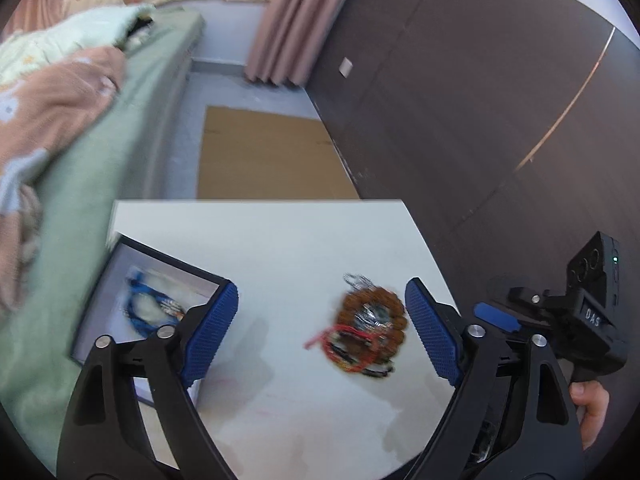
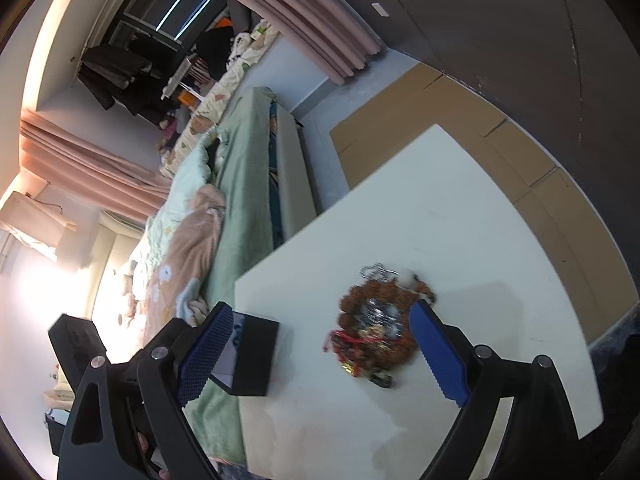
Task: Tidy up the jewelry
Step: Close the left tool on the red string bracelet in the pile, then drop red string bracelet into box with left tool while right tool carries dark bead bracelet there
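The jewelry pile (image 1: 370,330) is lying in a loose heap on the white bench (image 1: 280,240): a ring of brown beads around something silvery, red cord trailing off toward the box side, a silver chain poking out at the far edge; blur is hiding finer detail. It is sitting out in the open part of the bench, well apart from the black box (image 1: 160,304), which is resting at the bench's bed-side edge with blue jewelry already showing inside it. The left gripper (image 1: 322,332) is hanging above the bench with its jaws spread wide and nothing between the pads; the heap is lying ahead of it and toward its right-hand finger, while its left-hand finger is overlapping the box corner in that view. The right gripper (image 2: 320,354) is likewise standing wide apart and empty, and in its view the heap is sitting just inside its right-hand finger, seemingly a little closer, so the right hand looks the better placed to pick. The heap is roughly round, with no clear long axis apart from the red cord. Beyond the bench, the bed (image 1: 100,140) and a cardboard sheet (image 1: 264,152) on the floor are showing.
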Tool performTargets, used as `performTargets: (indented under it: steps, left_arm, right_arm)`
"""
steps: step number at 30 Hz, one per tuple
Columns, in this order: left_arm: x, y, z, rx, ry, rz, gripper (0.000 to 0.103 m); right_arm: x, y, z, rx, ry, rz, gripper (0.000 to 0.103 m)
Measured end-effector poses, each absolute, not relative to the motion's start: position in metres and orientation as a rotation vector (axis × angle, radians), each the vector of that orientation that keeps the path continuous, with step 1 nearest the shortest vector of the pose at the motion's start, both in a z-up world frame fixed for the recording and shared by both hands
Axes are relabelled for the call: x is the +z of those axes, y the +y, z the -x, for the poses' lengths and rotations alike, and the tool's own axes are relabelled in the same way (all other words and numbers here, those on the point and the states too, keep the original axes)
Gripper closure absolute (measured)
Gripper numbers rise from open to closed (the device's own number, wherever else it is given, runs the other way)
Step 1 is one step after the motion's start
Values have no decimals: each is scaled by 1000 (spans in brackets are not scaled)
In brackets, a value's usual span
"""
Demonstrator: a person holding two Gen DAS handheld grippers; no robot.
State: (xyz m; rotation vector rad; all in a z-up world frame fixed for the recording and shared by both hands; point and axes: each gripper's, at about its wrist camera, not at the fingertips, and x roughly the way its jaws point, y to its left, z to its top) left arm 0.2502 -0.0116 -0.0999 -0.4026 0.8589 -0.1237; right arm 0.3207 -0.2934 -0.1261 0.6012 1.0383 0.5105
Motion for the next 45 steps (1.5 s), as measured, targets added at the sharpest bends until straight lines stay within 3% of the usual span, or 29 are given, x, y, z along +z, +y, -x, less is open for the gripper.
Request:
performTargets:
  steps: [5,9,23,29,33,45]
  left_arm:
    - [-123,-37,-252,-188,887,390,36]
    - [-150,-57,-249,-253,959,374,53]
    - [-188,-99,-243,-296,1037,187,54]
    - [-190,-108,-241,-303,1021,127,71]
    - [-194,-111,-243,-295,1028,108,92]
    - [-167,-86,-233,-271,969,183,95]
  right_arm:
    - [-138,-306,-321,499,1073,-584,22]
    - [-143,-315,-319,491,1082,-571,25]
    - [-180,-320,-302,466,1183,-488,38]
    - [-183,-324,-298,469,1194,-505,37]
    - [-181,-328,-293,453,1174,-530,37]
    - [-179,-295,-286,488,1181,-458,38]
